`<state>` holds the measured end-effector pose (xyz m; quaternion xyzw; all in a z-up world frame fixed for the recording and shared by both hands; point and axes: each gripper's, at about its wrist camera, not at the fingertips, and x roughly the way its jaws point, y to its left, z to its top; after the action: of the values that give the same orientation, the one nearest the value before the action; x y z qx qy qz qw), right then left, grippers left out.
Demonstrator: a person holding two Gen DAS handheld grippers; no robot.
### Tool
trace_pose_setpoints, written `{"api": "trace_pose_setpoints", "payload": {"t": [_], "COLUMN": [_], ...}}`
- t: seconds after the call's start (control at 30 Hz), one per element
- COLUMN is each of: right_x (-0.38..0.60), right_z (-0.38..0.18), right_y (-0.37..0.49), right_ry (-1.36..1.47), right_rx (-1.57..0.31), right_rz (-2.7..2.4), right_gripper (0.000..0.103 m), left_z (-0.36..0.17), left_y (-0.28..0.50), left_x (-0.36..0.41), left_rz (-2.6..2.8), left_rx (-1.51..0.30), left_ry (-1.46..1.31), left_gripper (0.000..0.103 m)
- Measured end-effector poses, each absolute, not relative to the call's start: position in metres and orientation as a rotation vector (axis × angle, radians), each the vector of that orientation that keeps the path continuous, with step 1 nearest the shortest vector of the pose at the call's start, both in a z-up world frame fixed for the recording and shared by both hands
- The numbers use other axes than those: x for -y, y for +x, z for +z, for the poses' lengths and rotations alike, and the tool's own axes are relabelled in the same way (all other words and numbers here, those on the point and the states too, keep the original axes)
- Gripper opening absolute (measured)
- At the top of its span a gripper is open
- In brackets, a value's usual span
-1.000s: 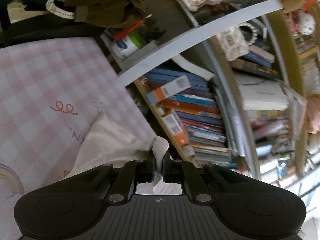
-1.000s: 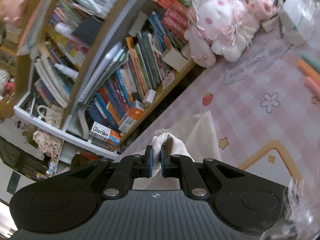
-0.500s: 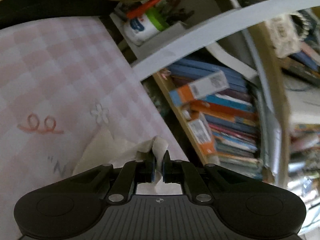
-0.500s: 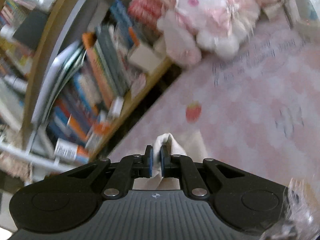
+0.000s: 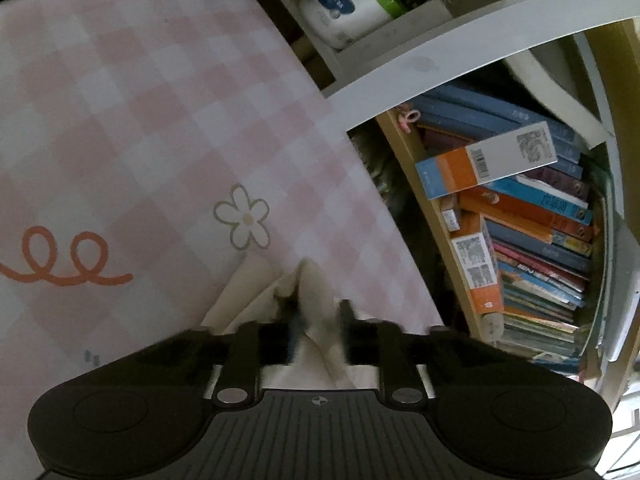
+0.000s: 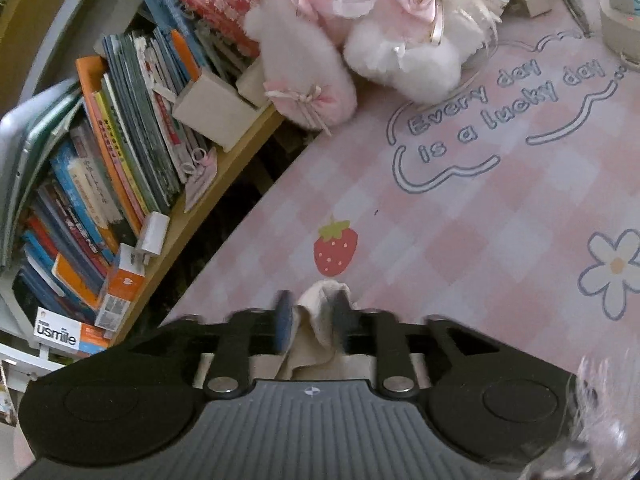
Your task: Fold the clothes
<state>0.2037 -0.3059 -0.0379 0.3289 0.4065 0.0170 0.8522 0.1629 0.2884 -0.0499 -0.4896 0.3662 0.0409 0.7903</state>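
Black ribbed hand-held gripper (image 6: 310, 318), 2 silver screws.

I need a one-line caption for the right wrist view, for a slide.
Right gripper, jaws apart, with a fold of cream cloth between its fingers above a pink checked mat, beside a bookshelf.

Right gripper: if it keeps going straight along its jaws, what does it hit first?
Likely the pink checked mat, near the printed strawberry just ahead of the right gripper; cream cloth sits between its jaws. Depth is unclear.
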Motion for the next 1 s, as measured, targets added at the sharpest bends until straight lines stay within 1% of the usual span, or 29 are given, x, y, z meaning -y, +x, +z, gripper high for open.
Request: {"api": "trace_pose_setpoints", "payload": {"t": [0.07, 0.1, 0.13, 0.2, 0.27, 0.37, 0.43, 0.5, 0.57, 0.63, 0.73, 0.77, 0.8, 0.9, 1.0], "right_x": [0.286, 0.277, 0.267, 0.247, 0.228, 0.198, 0.173, 0.159, 0.148, 0.143, 0.139, 0.140, 0.141, 0.146, 0.152], "right_z": [-0.031, -0.028, -0.025, -0.018, -0.012, -0.003, -0.009, -0.015, -0.021, -0.028, -0.038, -0.039, -0.039, -0.039, -0.039], "right_y": [0.194, 0.189, 0.184, 0.175, 0.165, 0.151, 0.147, 0.146, 0.145, 0.142, 0.137, 0.137, 0.139, 0.142, 0.145], "right_ry": [0.548, 0.476, 0.403, 0.260, 0.116, -0.091, -0.140, -0.148, -0.164, -0.215, -0.283, -0.280, -0.264, -0.218, -0.168], "right_rx": [-0.837, -0.827, -0.816, -0.792, -0.765, -0.722, -0.721, -0.734, -0.745, -0.755, -0.769, -0.771, -0.783, -0.809, -0.828], "right_rz": [0.070, 0.087, 0.104, 0.137, 0.170, 0.217, 0.251, 0.255, 0.246, 0.238, 0.239, 0.243, 0.246, 0.255, 0.258], "right_gripper": [0.037, 0.042, 0.051, 0.057, 0.057, 0.058, 0.058, 0.058, 0.058, 0.058, 0.058, 0.058, 0.058, 0.058, 0.058], "left_z": [-0.034, -0.023, -0.014, -0.002, 0.002, -0.006, -0.014, -0.022, -0.025, -0.022, -0.027, -0.030, -0.034, -0.044, -0.050], "left_y": [0.155, 0.149, 0.145, 0.138, 0.137, 0.135, 0.135, 0.136, 0.138, 0.142, 0.145, 0.145, 0.144, 0.143, 0.159], "left_x": [-0.282, -0.274, -0.263, -0.227, -0.183, -0.115, -0.082, -0.056, -0.038, -0.018, 0.010, 0.015, 0.021, 0.038, 0.041], "left_rz": [0.102, 0.111, 0.117, 0.064, -0.006, -0.096, -0.152, -0.208, -0.230, -0.246, -0.279, -0.288, -0.297, -0.321, -0.302], "left_rx": [-0.751, -0.724, -0.706, -0.693, -0.703, -0.735, -0.754, -0.767, -0.765, -0.751, -0.713, -0.693, -0.673, -0.605, -0.561], "left_ry": [-0.962, -0.875, -0.794, -0.618, -0.436, -0.166, -0.041, 0.057, 0.140, 0.258, 0.522, 0.603, 0.684, 0.925, 1.048], "left_gripper": [0.039, 0.042, 0.043, 0.044, 0.044, 0.043, 0.042, 0.031, 0.030, 0.030, 0.031, 0.031, 0.034, 0.035, 0.036]}}
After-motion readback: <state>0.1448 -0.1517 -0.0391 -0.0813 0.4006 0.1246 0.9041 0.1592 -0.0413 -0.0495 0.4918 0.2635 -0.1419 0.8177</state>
